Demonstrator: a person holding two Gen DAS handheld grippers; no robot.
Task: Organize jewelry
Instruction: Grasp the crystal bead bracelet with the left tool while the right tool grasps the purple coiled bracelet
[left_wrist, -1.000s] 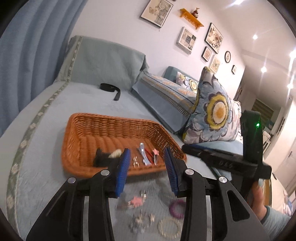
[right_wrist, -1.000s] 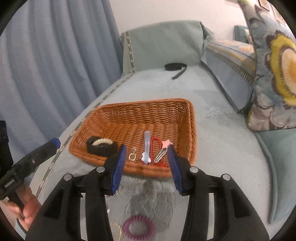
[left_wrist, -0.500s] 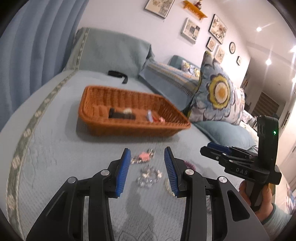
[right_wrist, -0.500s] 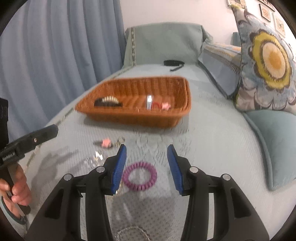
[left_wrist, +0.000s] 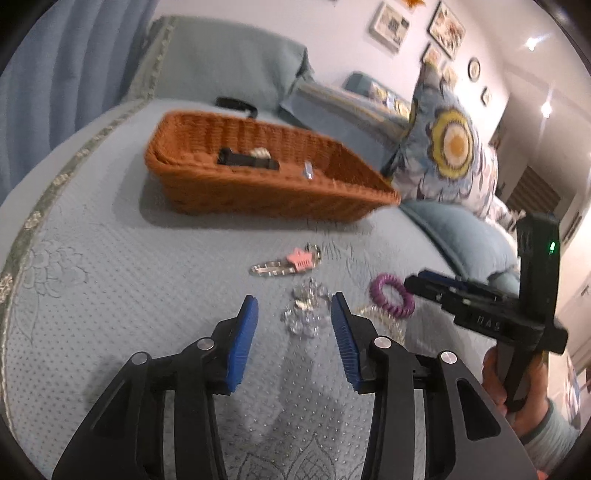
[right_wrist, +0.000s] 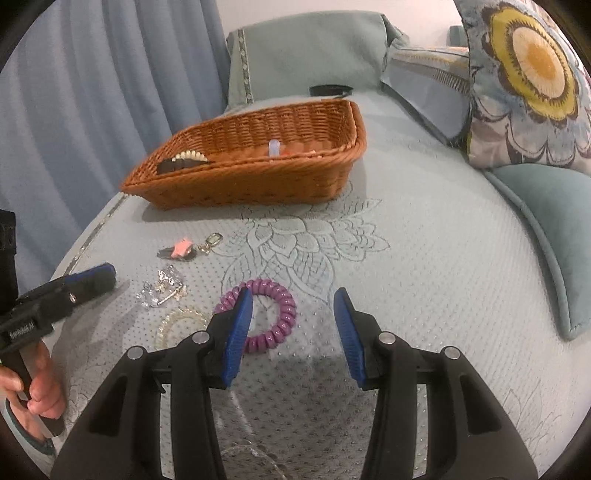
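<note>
A wicker basket (left_wrist: 207, 184) (right_wrist: 258, 184) on the bed holds a black-and-cream clip (left_wrist: 245, 159) (right_wrist: 184, 161) and other small pieces. Loose on the bedspread lie a pink star hair clip (left_wrist: 301, 259) (right_wrist: 181, 249), a clear crystal piece (left_wrist: 304, 312) (right_wrist: 162, 290), a purple coil hair tie (left_wrist: 391, 295) (right_wrist: 284, 314) and a pale bead bracelet (right_wrist: 177, 325). My left gripper (left_wrist: 293, 332) is open with the crystal piece between its tips. My right gripper (right_wrist: 293, 325) is open just over the purple tie.
A floral pillow (left_wrist: 450, 147) (right_wrist: 528, 85) and a blue cushion (right_wrist: 554, 218) lie to the right. A black strap (left_wrist: 236, 103) (right_wrist: 330, 89) lies behind the basket. A blue curtain (right_wrist: 92, 92) hangs at the left.
Both grippers have dropped from above the basket and drawn back to the loose jewelry in front of it. Both stayed open and empty.
</note>
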